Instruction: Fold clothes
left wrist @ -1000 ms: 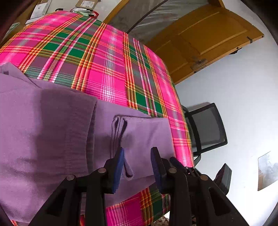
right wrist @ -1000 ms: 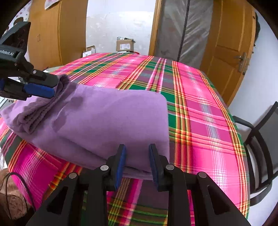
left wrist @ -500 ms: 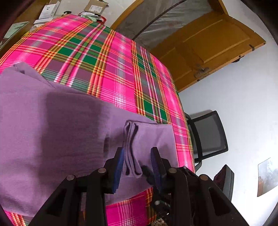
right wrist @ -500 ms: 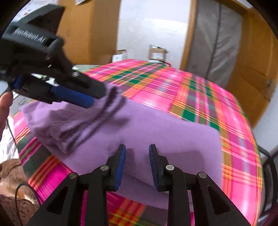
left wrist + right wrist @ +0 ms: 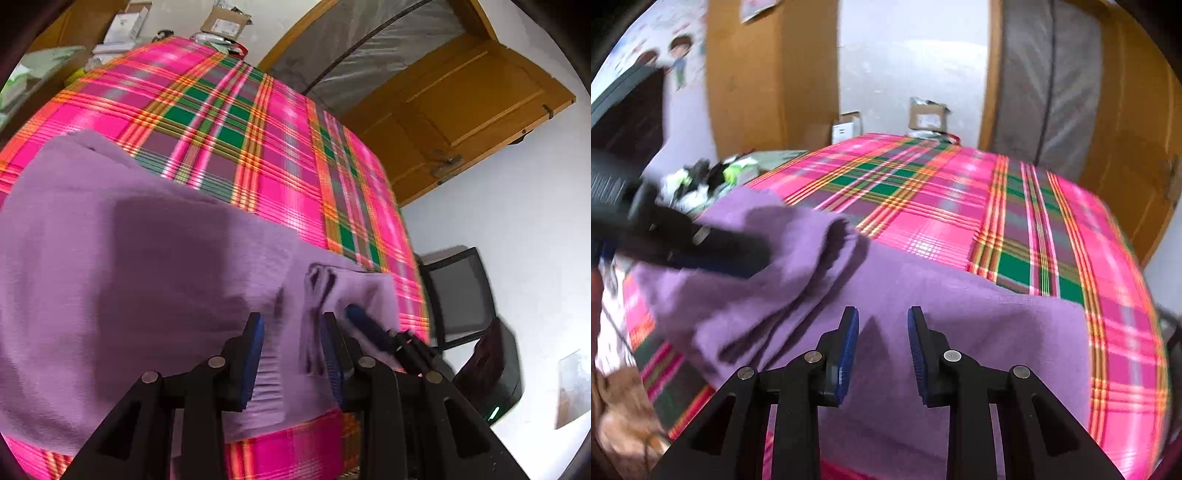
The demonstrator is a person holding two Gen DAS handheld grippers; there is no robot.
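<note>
Your left tongs (image 5: 291, 345) are carrying a bunched edge of the soft purple fleece garment (image 5: 122, 280) across the pink-and-green plaid tabletop (image 5: 266, 147). One second ago that held edge hung at the garment's far left, as the right wrist view showed it; now the layered edge (image 5: 827, 240) has swung inward over the middle of the cloth, and the motion blur suggests it is in transit. The left tongs are pinching the stacked folds, which pass between the blue pads (image 5: 255, 343).

Your right tongs (image 5: 881, 347) stand spread with nothing between them. A second ago they sat at the garment's near hem; now they ride over the flat purple panel, and whether they touch it cannot be told.

In the left wrist view a blue-padded finger (image 5: 364, 325) of the right tongs shows just beside the held folds, so the two tools have drawn close together.

Judged from this, a fold is partly made: one side is being laid over the other. The garment lies on the near part of the tabletop, its lower edge at the tabletop's near border.
</note>
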